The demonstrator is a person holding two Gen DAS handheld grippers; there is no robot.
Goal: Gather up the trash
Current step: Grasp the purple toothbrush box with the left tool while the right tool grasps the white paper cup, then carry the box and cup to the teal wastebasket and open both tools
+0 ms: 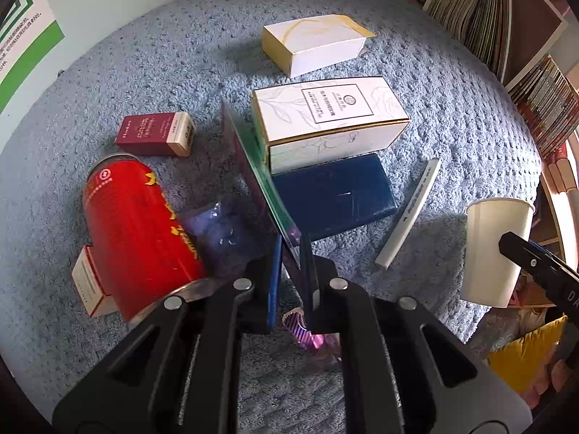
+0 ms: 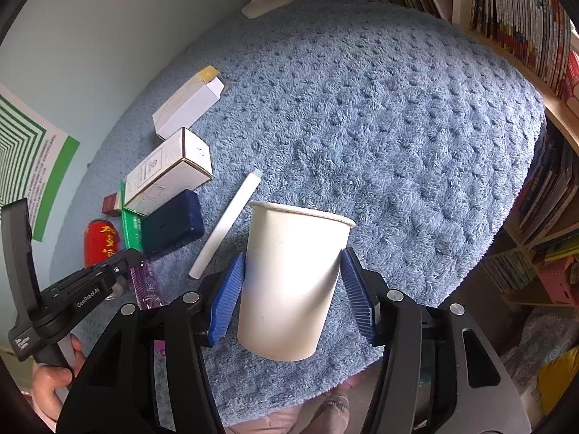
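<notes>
**Cup at the ready as wrapper is lifted from the clutter**

While the right gripper [image 2: 293,289] clasps a white paper cup [image 2: 293,278] between its blue ribbed pads [image 2: 227,298], holding it upright and raised over the near edge of the blue fleece cover [image 2: 398,126], the left gripper [image 1: 289,275] is pinched tight on a thin purple-and-green plastic wrapper [image 1: 260,184], its fingers nearly touching with only the sheet between them. The wrapper runs forward from the jaws, its far end leaning against a white leaf-printed box [image 1: 333,119] that sits on a dark blue case [image 1: 336,195]. A red can [image 1: 134,238] lies on its side just left of the gripper, a white marker [image 1: 409,213] to the right, a maroon carton [image 1: 155,133] and a white-and-yellow box [image 1: 315,43] farther off.

By the look of things, the step in hand is the gathering of one piece of litter, with the cup serving as the bin. The wrapper seems gripped, though whether it has fully cleared the cover cannot be told. The next move probably calls for drawing it free of the boxes without toppling them, carrying it to the right, and bringing it over the cup's open mouth, seen at the far right of the left wrist view. The sheet looks longer than the cup is deep, so it may need feeding in end first, or it could spring out.
</notes>
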